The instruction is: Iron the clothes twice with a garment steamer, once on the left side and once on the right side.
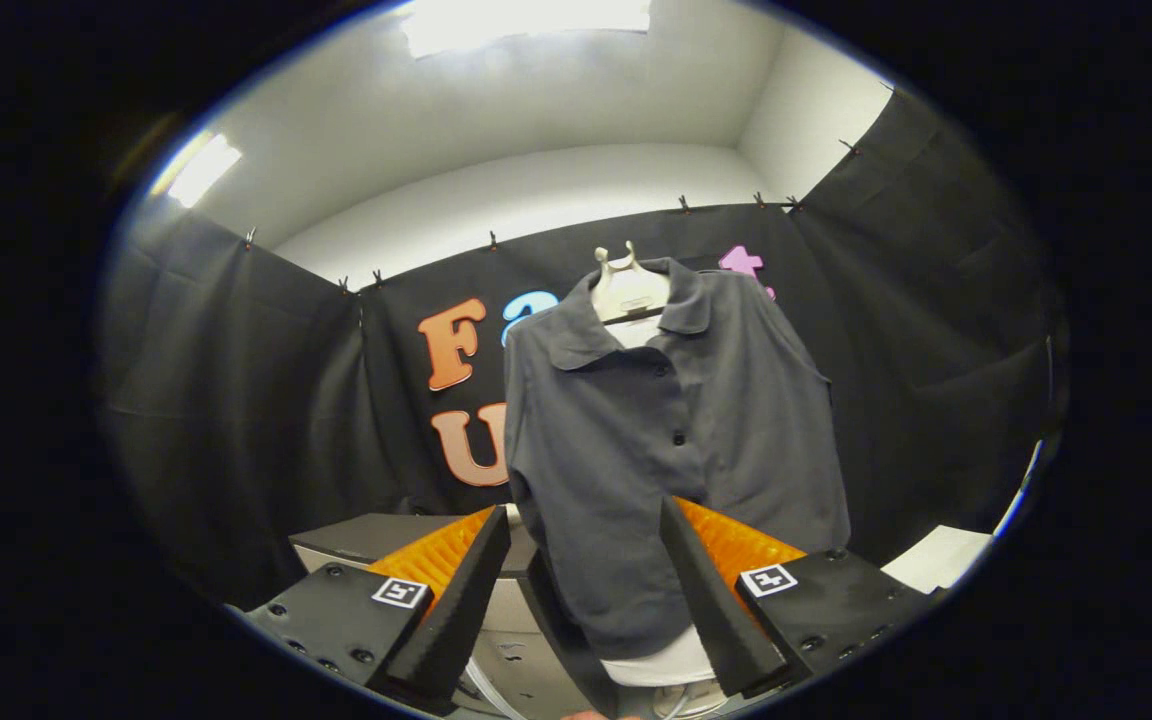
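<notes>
Tongs (586,560) spread apart, apparently empty, before hanging shirt (666,450).

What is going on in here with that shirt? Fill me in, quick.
A person is holding a handheld gripper, fingers spread open and pointed up at a dark grey button-up shirt. The shirt hangs on a pale hanger in front of the black cloth wall. Between the fingers there seems to be a white body with a hose, probably the garment steamer, but it is hard to make out. The fingers press on nothing, so steaming does not look started.
</notes>
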The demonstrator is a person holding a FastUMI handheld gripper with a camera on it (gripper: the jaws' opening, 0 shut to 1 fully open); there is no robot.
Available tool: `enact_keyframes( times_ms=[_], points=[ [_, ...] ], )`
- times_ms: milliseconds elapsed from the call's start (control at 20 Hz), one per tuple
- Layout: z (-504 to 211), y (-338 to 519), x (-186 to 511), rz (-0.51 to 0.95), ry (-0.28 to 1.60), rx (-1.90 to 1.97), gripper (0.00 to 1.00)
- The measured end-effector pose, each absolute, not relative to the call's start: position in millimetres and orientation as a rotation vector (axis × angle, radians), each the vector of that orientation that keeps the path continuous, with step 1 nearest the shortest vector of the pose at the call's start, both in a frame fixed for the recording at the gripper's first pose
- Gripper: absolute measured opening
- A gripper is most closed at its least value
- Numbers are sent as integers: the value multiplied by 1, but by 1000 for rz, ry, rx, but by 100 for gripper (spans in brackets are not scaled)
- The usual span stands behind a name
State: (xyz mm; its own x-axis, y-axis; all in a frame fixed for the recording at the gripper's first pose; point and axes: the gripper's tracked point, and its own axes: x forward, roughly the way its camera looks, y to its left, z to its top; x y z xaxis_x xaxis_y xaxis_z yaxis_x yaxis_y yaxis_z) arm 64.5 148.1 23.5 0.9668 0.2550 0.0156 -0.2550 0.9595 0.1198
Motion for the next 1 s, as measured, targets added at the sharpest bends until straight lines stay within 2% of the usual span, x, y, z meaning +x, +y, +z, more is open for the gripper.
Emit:
enact_keyframes(
  times_ms=[450,750,1000],
  points=[
    [19,266,148,353,62,28,98],
    [-1,354,222,360,97,-25,98],
    [-57,396,274,344,200,-69,99]
  ],
)
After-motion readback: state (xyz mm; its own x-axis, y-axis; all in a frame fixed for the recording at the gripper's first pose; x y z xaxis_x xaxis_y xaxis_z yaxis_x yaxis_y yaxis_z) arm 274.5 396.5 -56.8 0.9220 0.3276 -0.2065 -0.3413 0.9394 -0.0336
